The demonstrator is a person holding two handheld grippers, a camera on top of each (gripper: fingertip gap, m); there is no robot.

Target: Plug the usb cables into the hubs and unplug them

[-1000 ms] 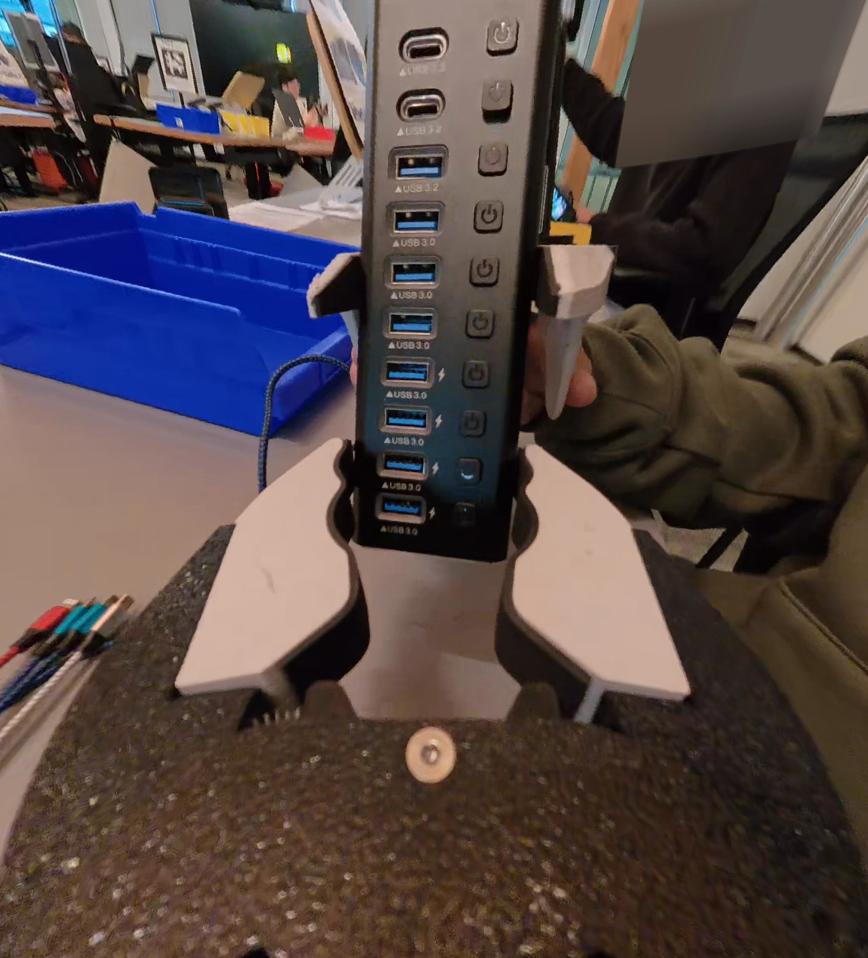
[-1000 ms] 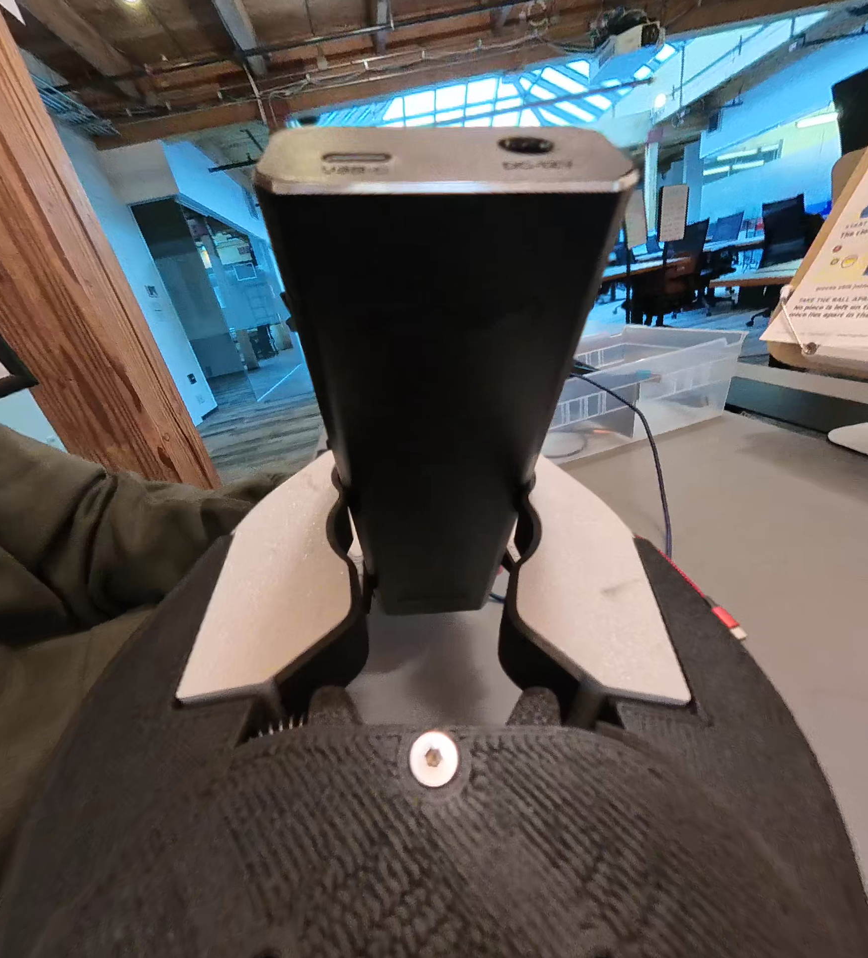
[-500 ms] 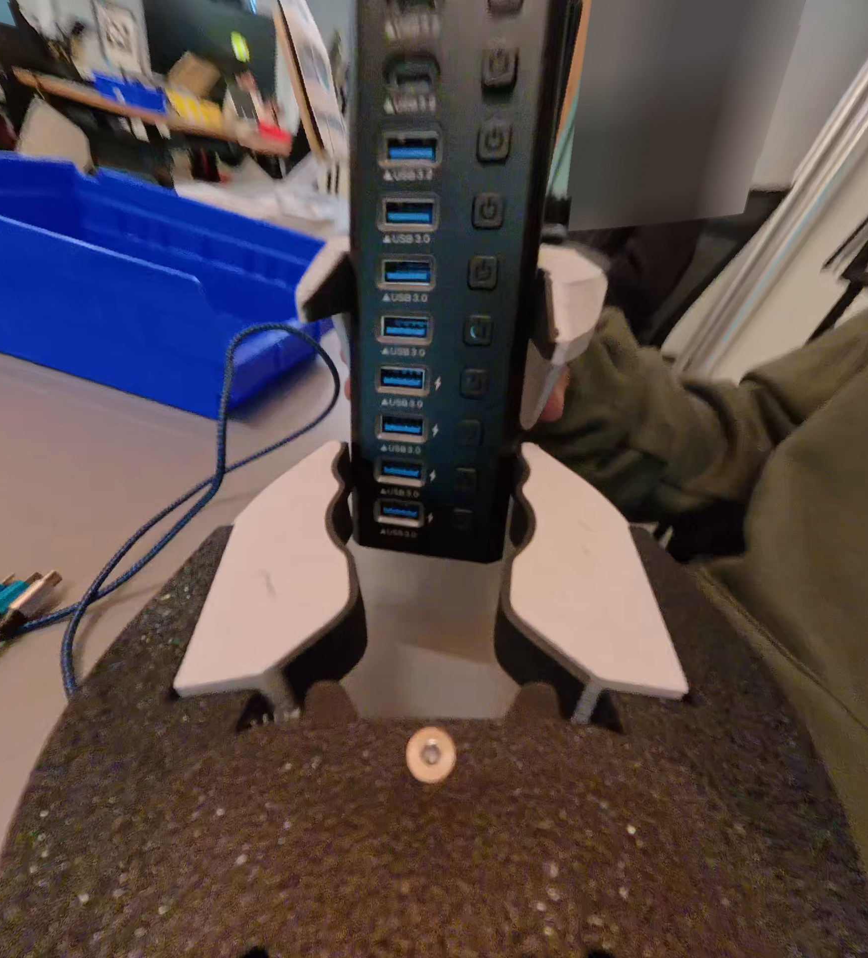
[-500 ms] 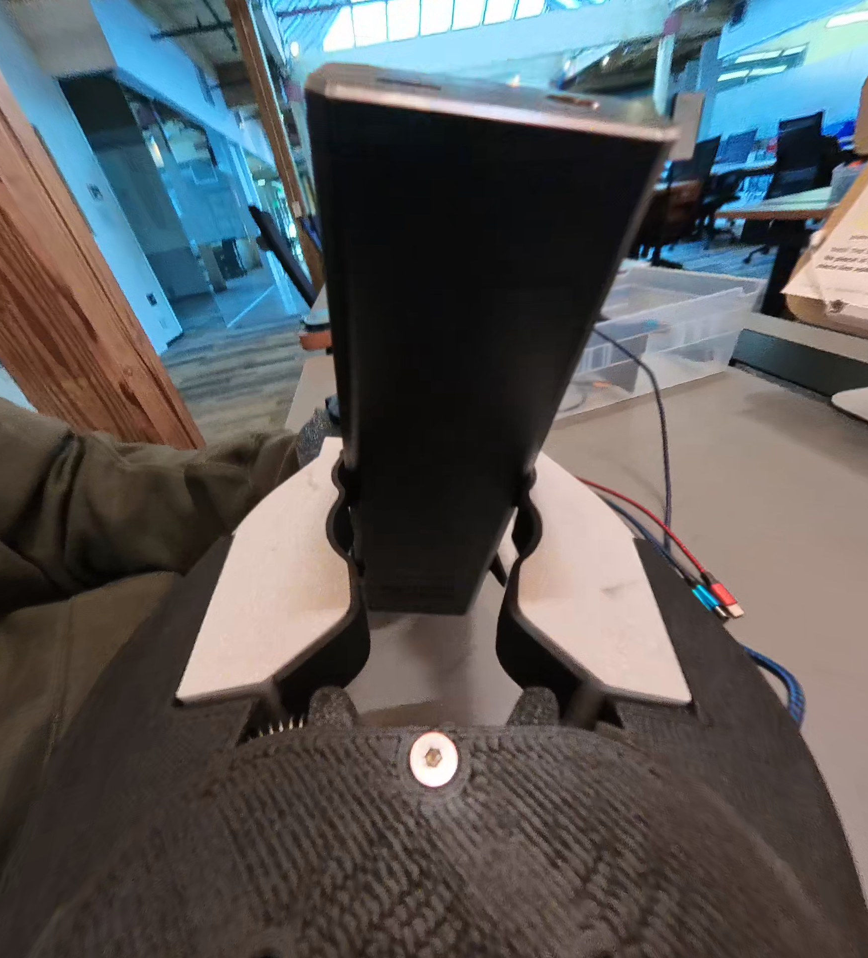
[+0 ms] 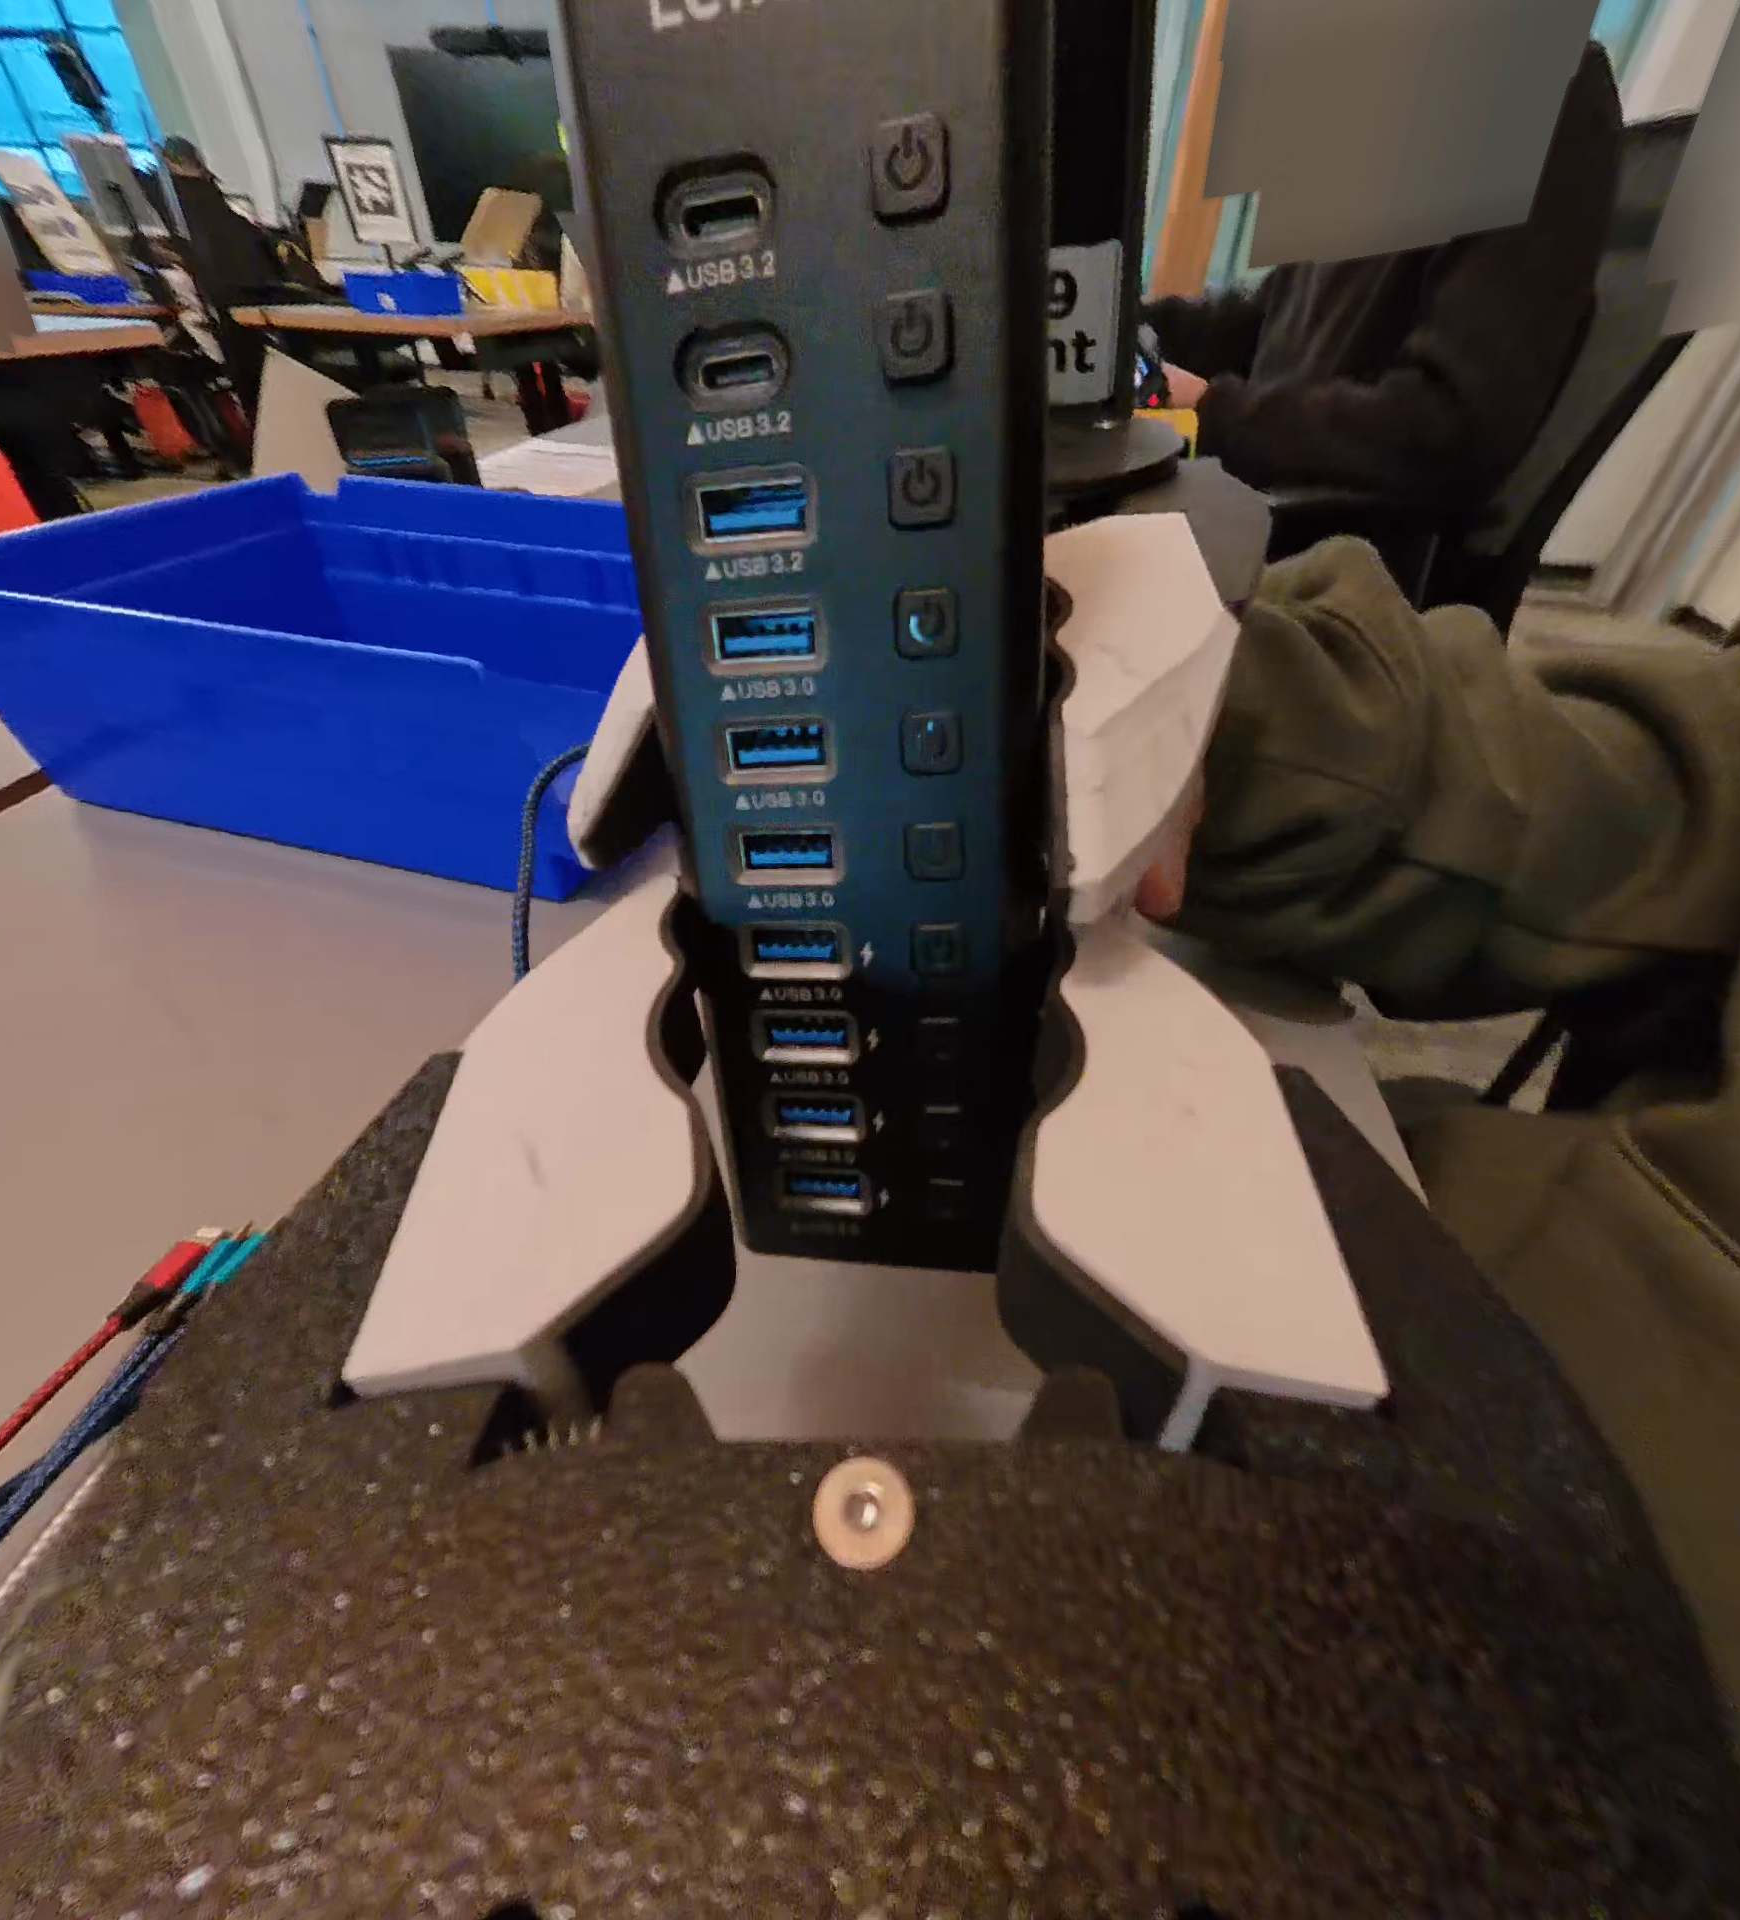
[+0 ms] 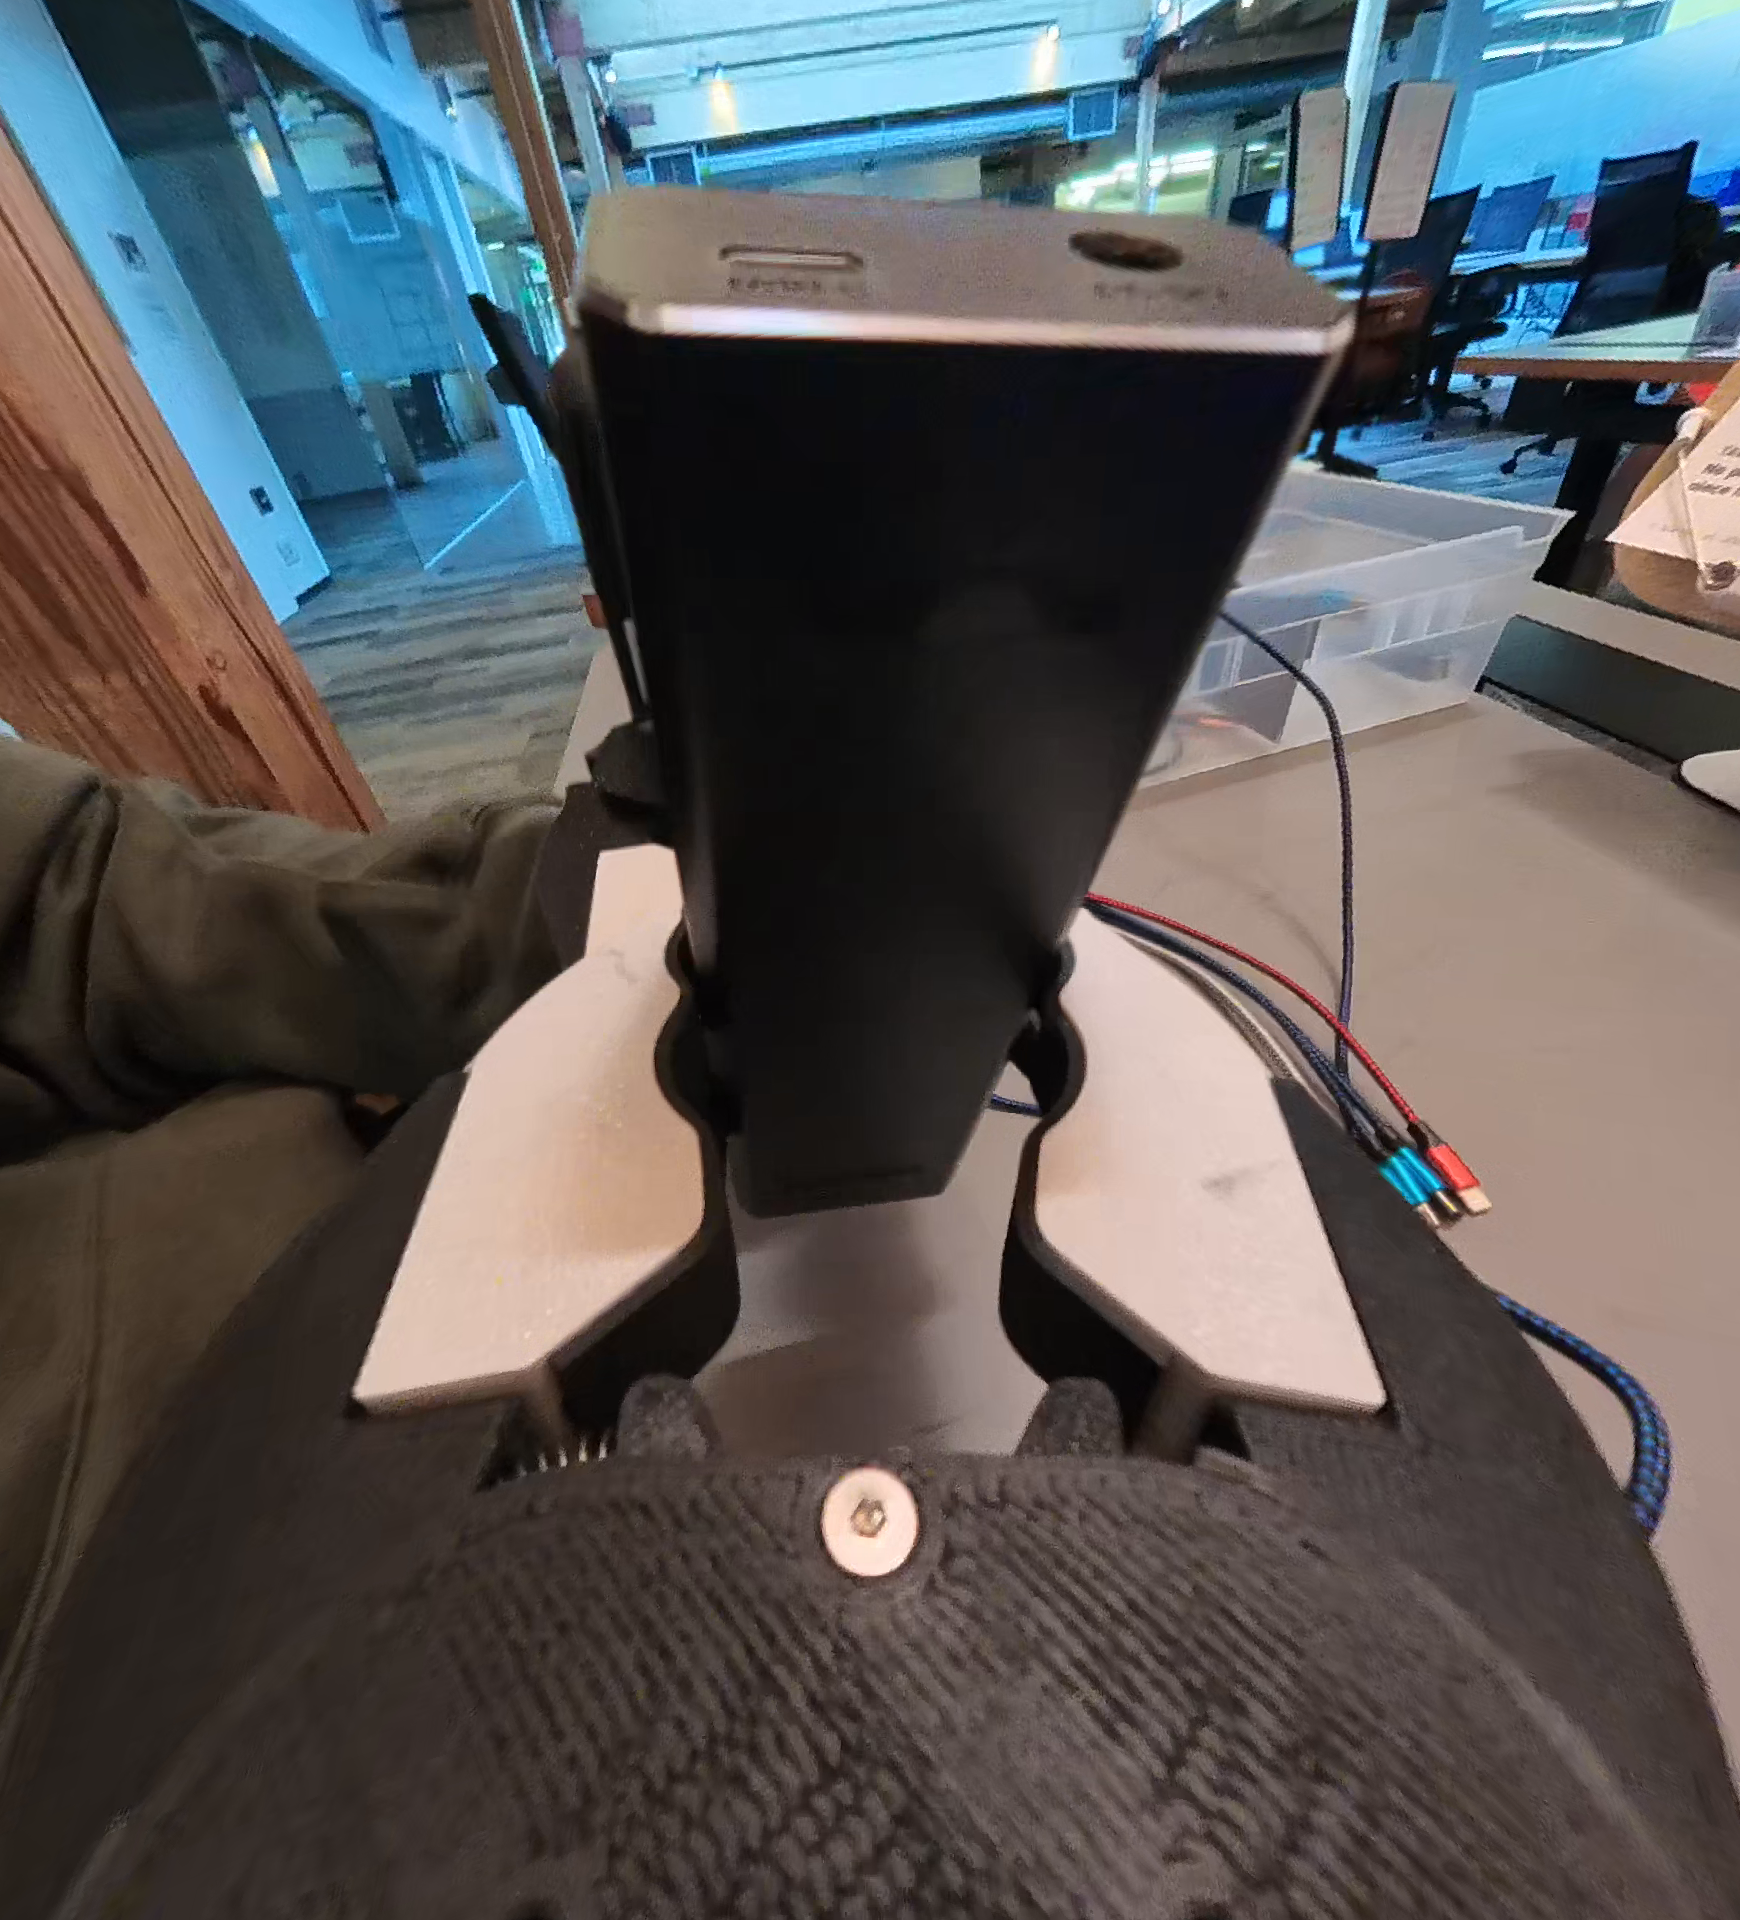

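A tall black USB hub (image 5: pixel 845 416) stands upright, gripped by both grippers. Its front shows a column of empty ports and power buttons. My left gripper (image 5: pixel 861 935) is shut on its lower end, covering the bottom ports' sides. My right gripper (image 5: pixel 1136 727) clamps the hub from behind, just above the left one. The right wrist view shows the hub's plain back (image 6: pixel 928 675) with my right gripper (image 6: pixel 866 945) shut on it. Loose USB cable ends, red, teal and blue (image 5: pixel 170 1278), lie on the table; they also show in the right wrist view (image 6: pixel 1417 1174).
A blue bin (image 5: pixel 274 665) stands on the grey table (image 5: pixel 170 987) behind the hub, with a blue braided cable (image 5: pixel 528 831) rising beside it. A clear plastic bin (image 6: pixel 1385 582) and a sign stand (image 6: pixel 1739 499) are at the back. A person in dark clothes (image 5: pixel 1417 364) sits opposite. Some 4 cm of space lies between my two pairs of fingers.
The hub now sits deeper between my left fingers, and the right gripper's fingers are closer to them. The right view has tilted down, bringing the cable ends into sight.
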